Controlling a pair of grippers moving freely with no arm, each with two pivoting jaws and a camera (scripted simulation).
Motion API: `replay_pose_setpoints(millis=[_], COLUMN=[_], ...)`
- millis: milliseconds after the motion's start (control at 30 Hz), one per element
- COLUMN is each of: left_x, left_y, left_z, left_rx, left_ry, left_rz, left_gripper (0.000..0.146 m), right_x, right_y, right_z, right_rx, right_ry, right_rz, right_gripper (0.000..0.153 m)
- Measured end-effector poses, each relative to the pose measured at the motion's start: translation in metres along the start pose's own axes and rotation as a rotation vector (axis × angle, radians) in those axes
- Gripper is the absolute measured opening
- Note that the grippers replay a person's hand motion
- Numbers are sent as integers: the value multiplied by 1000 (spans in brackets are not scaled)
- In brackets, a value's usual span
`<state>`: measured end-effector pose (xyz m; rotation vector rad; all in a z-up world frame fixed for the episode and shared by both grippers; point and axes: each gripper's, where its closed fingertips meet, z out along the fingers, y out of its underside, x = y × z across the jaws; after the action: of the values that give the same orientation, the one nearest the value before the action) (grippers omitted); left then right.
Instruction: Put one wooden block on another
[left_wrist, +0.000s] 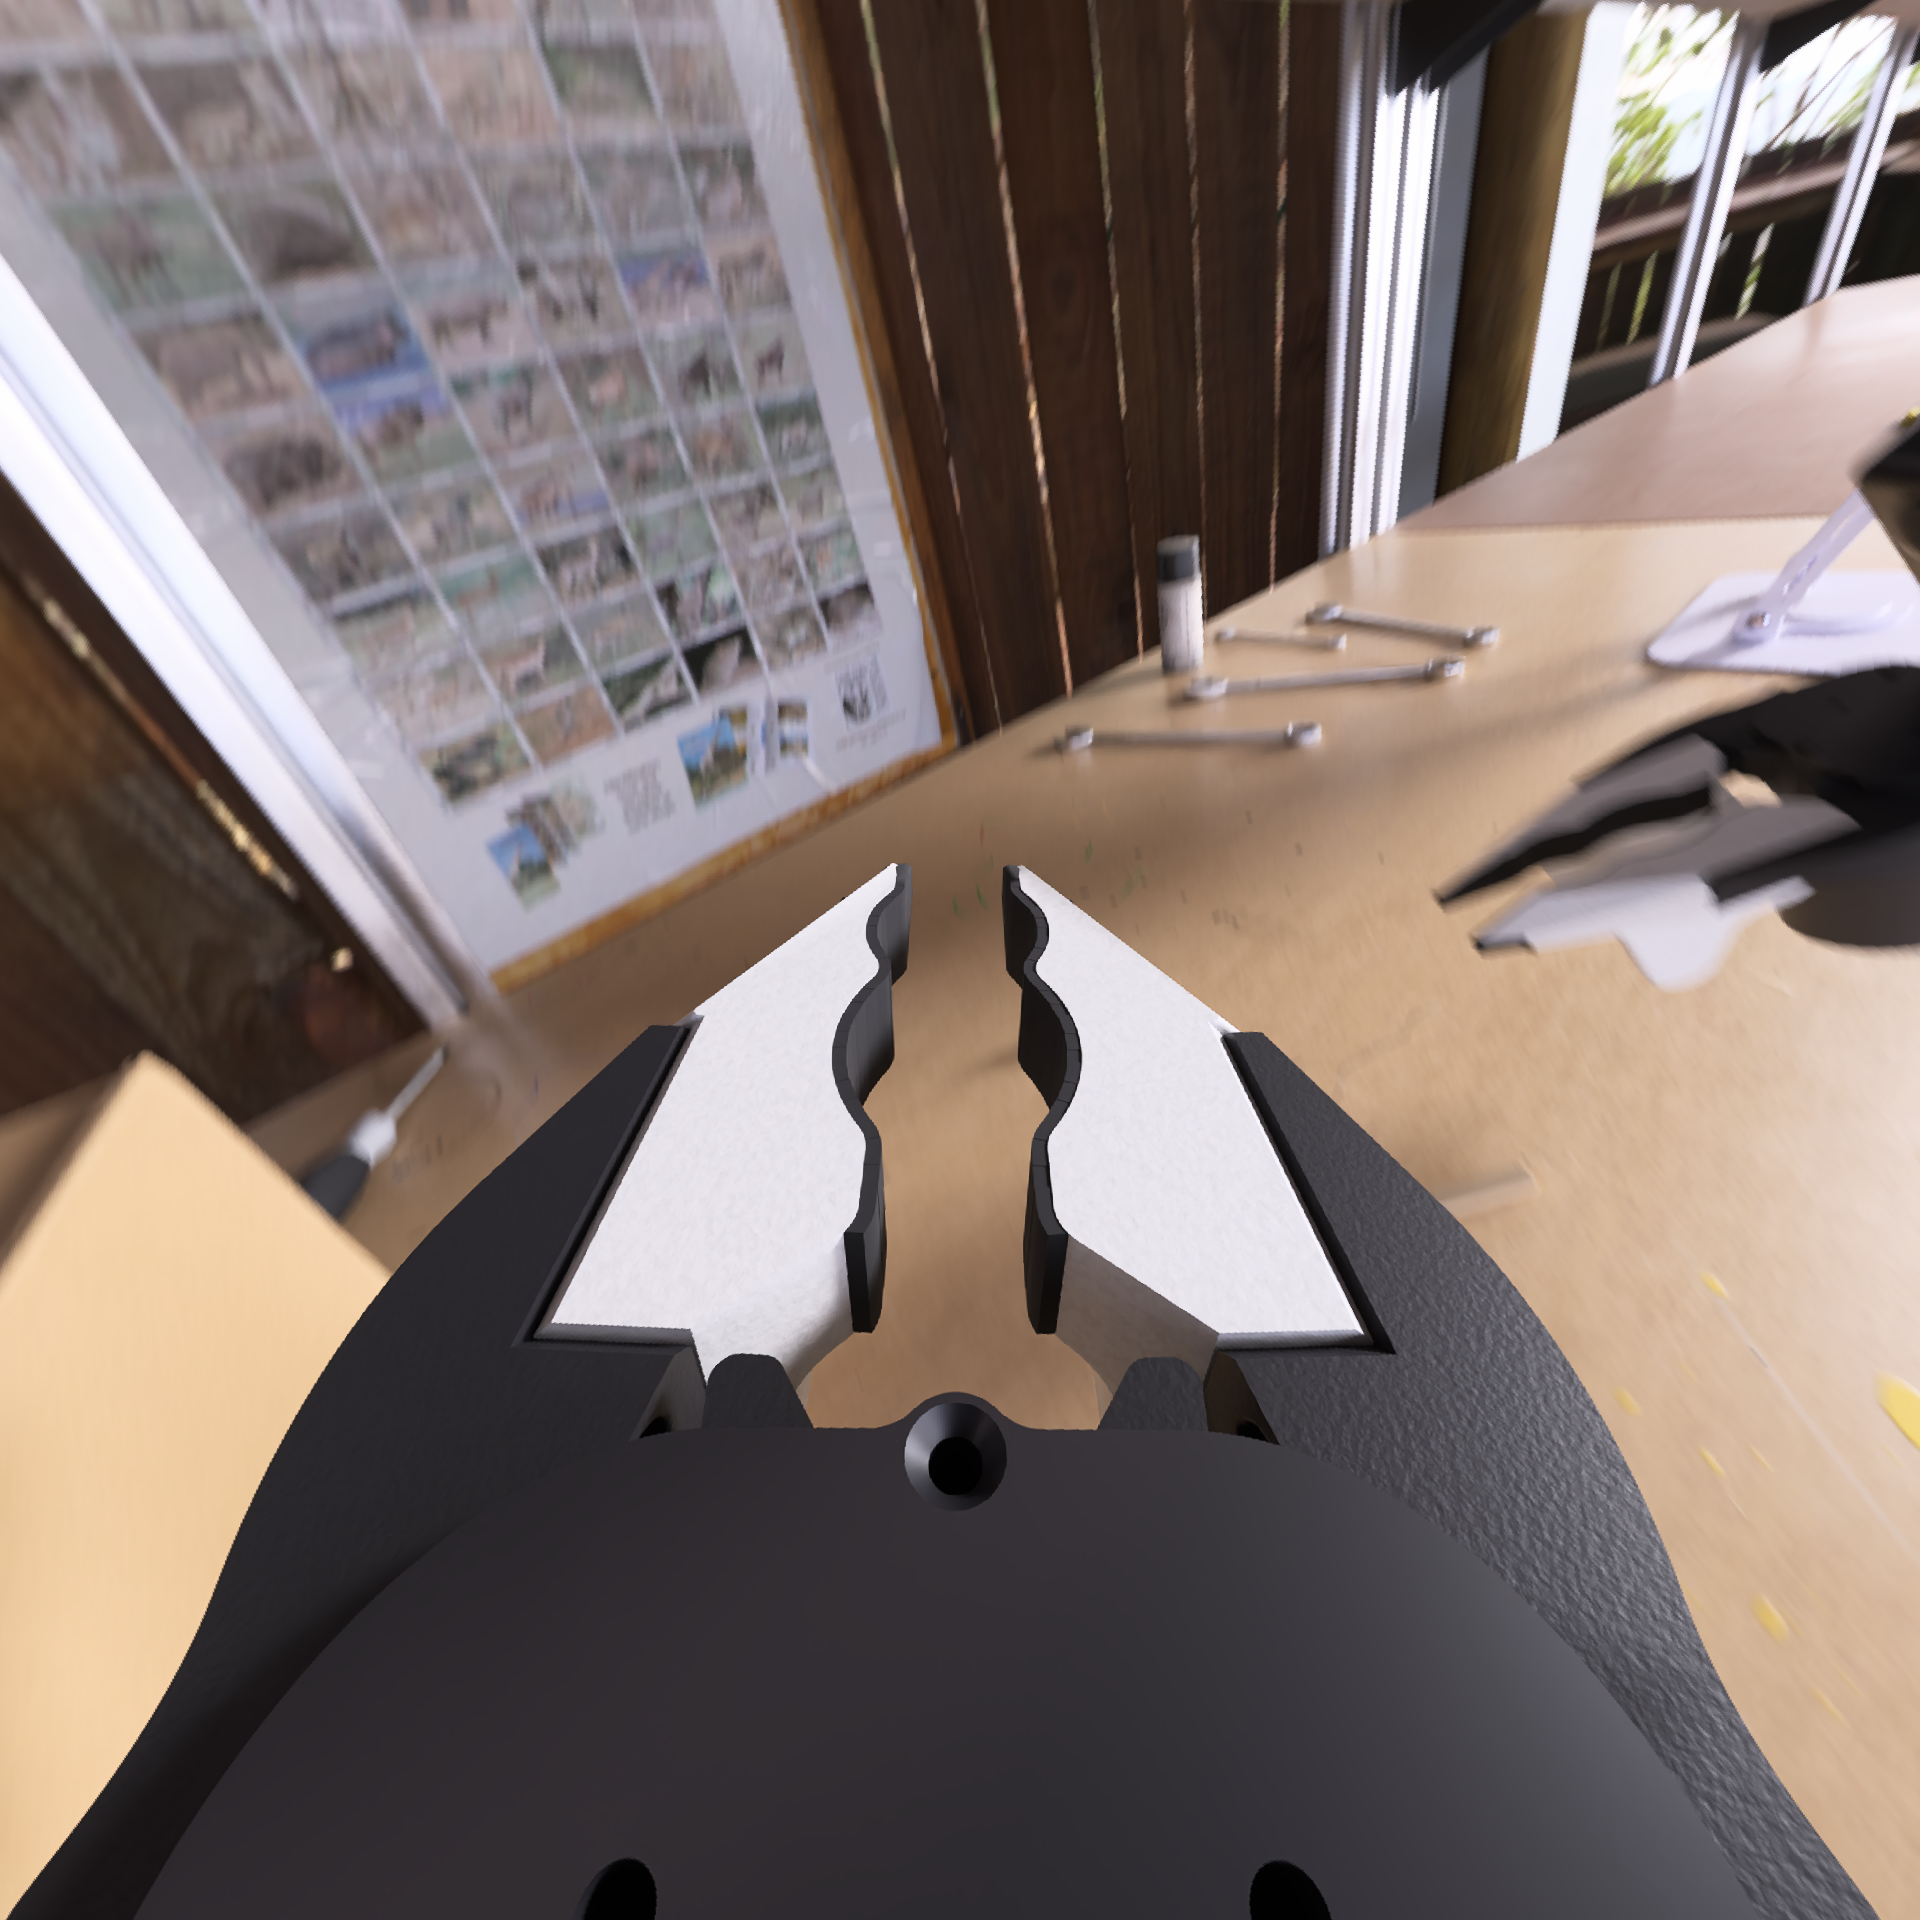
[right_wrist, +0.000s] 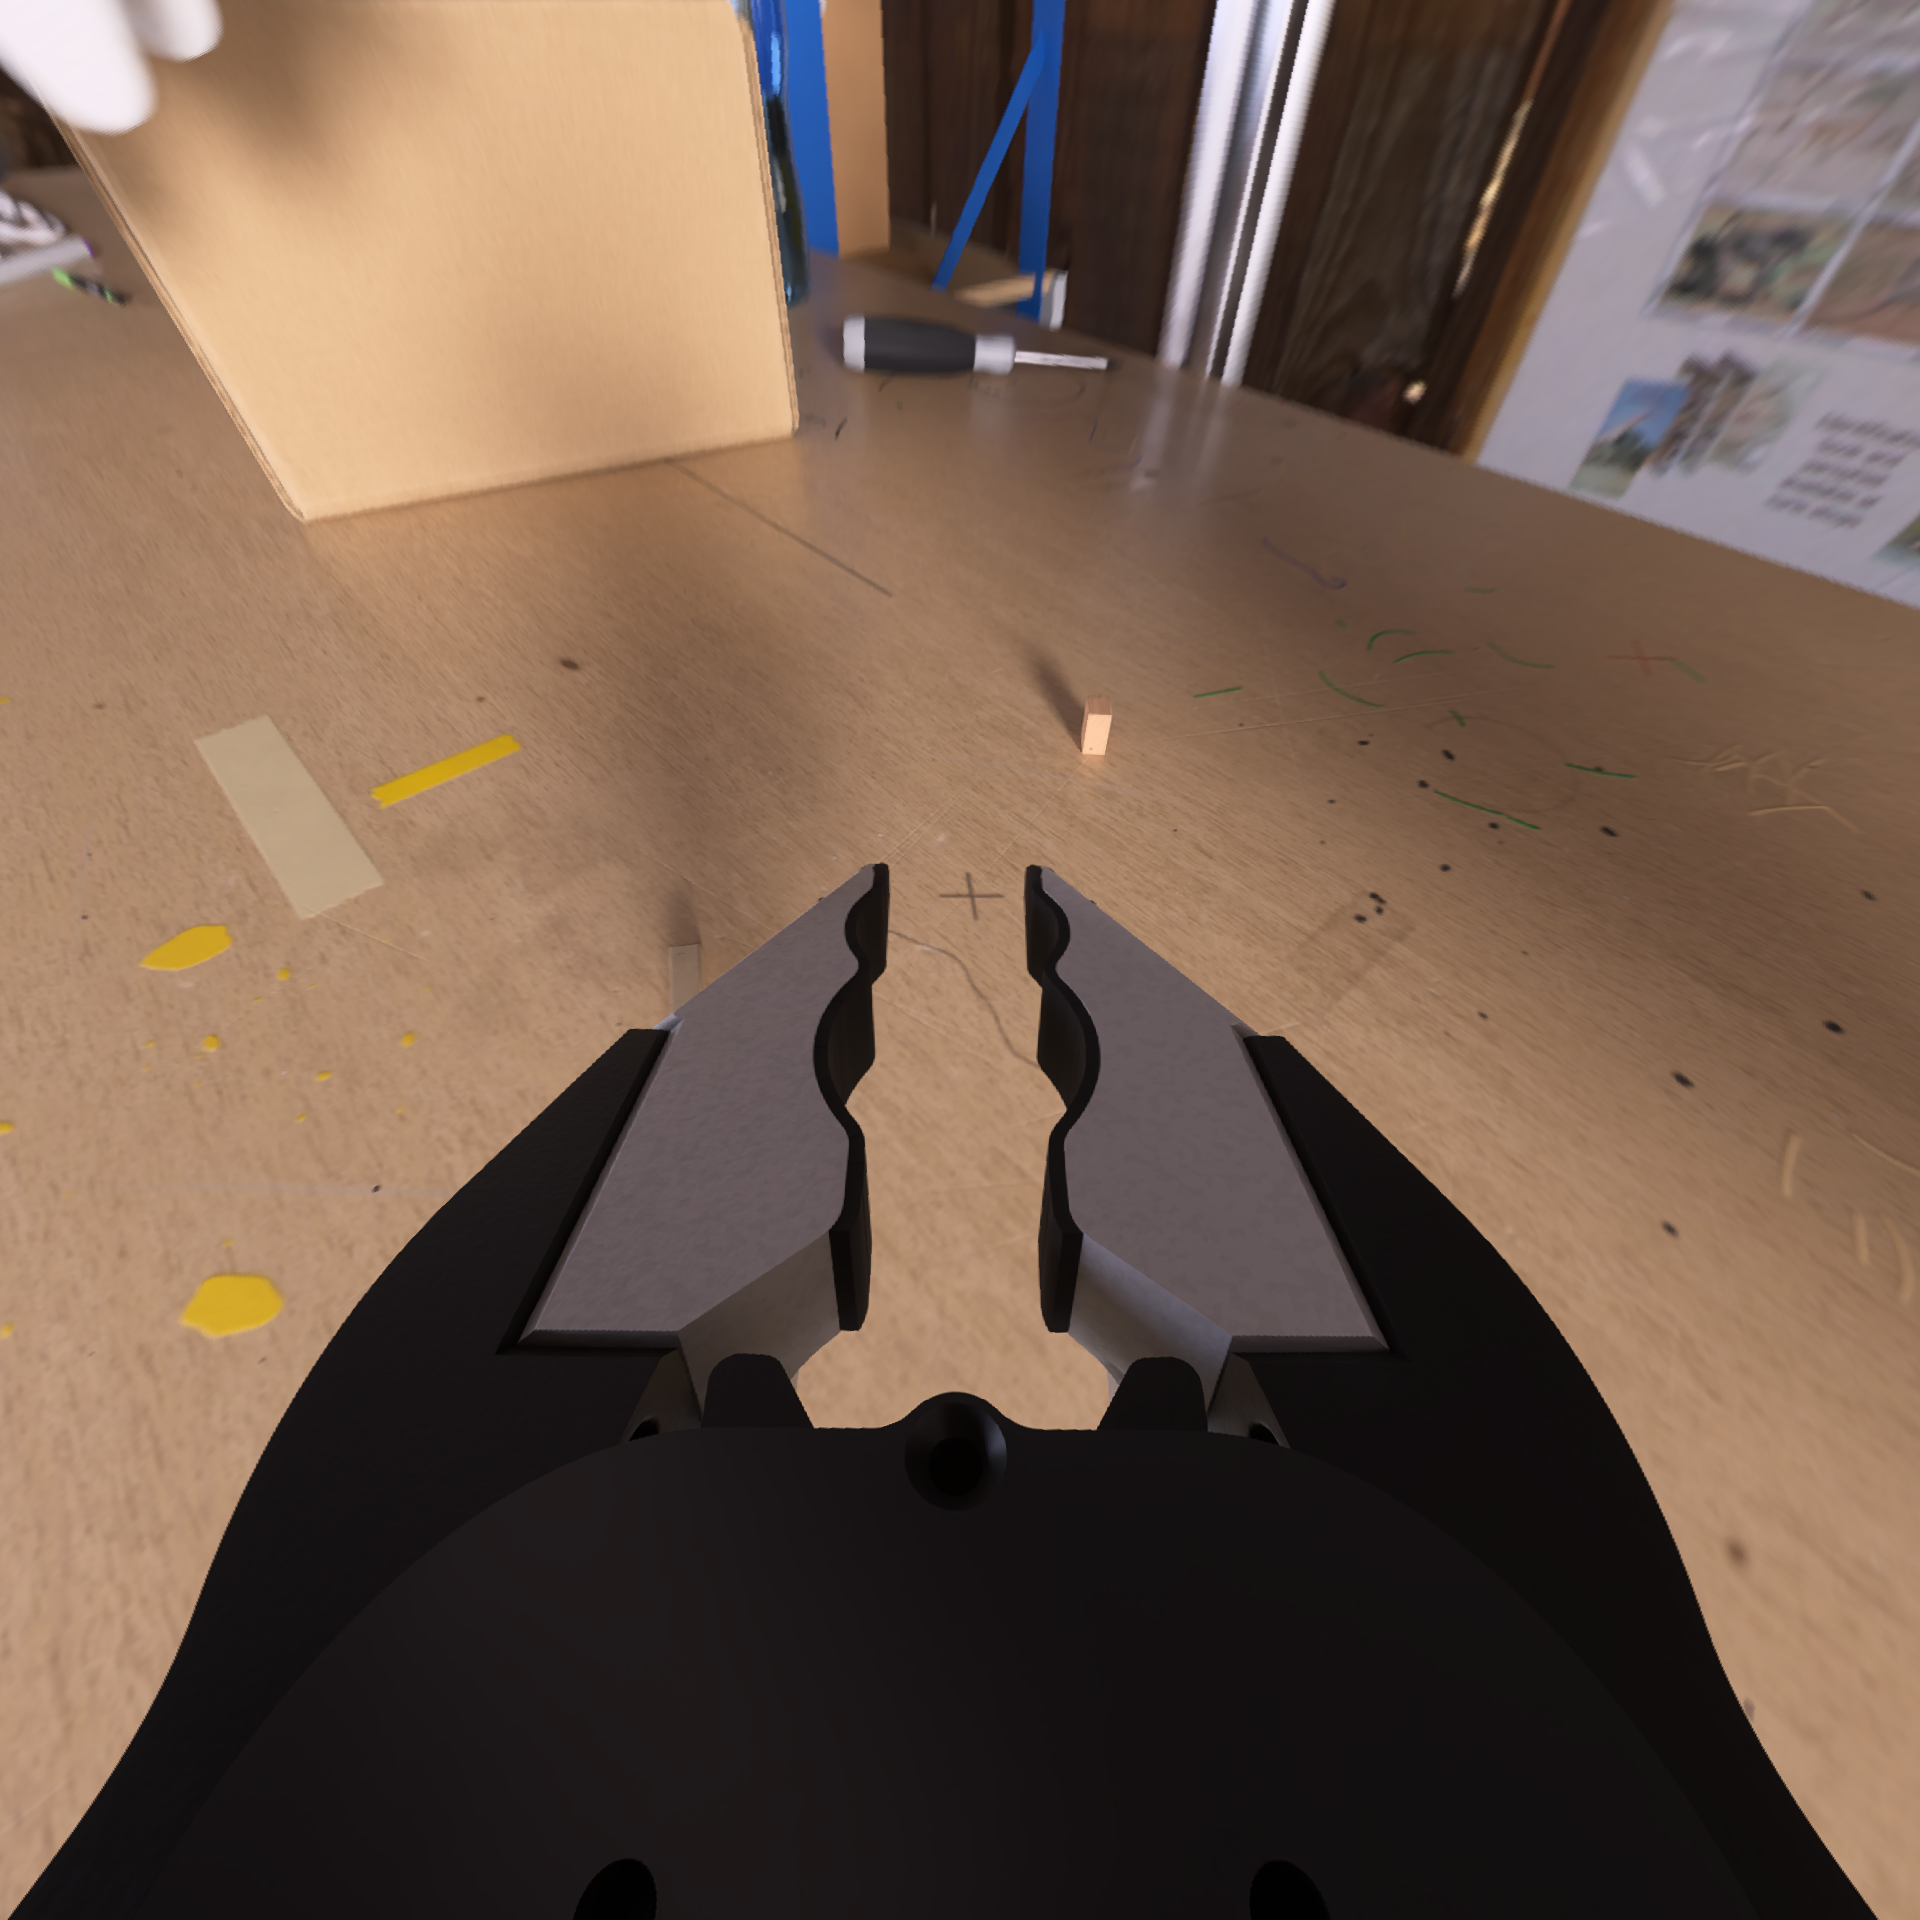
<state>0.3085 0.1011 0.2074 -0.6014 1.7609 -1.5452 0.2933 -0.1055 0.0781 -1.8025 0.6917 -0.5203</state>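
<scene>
In the right wrist view a small pale wooden block (right_wrist: 1096, 727) stands upright on the wooden table (right_wrist: 1351, 1039), ahead and slightly right of my right gripper (right_wrist: 956, 894). A second pale block (right_wrist: 684, 968) stands just left of the left finger, partly hidden by it. The right gripper is open and empty, above the table. My left gripper (left_wrist: 956, 883) is open and empty, held over the table. In its view a small pale wooden piece (left_wrist: 1488, 1190) lies to the right, and the right gripper (left_wrist: 1621, 883) shows farther off at the right.
A cardboard box (right_wrist: 468, 260) stands at the back left, also in the left wrist view (left_wrist: 156, 1299). A screwdriver (right_wrist: 935, 348) lies behind it. Several wrenches (left_wrist: 1320, 681), a small can (left_wrist: 1179, 603) and a white lamp base (left_wrist: 1766, 623) sit near the wall. Tape strips (right_wrist: 286, 816) mark the table.
</scene>
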Motion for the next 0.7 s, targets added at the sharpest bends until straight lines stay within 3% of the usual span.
replay_pose_setpoints(millis=[100, 267, 500, 700], left_x=[17, 14, -4, 3], left_y=[43, 93, 100, 106], left_z=[-37, -71, -78, -76], left_rx=[-112, -182, -162, -176], left_ry=[-49, -152, -192, -150], left_rz=[-58, -162, -232, -254], left_gripper=[21, 25, 27, 27], right_x=[10, 34, 54, 46], right_y=[-2, -11, -10, 9], right_z=[26, 83, 144, 156], right_rx=[-85, -245, -442, -529], right_ry=[-35, -77, -2, 29], right_rz=[-36, -152, 85, 95], right_gripper=[35, 34, 36, 42])
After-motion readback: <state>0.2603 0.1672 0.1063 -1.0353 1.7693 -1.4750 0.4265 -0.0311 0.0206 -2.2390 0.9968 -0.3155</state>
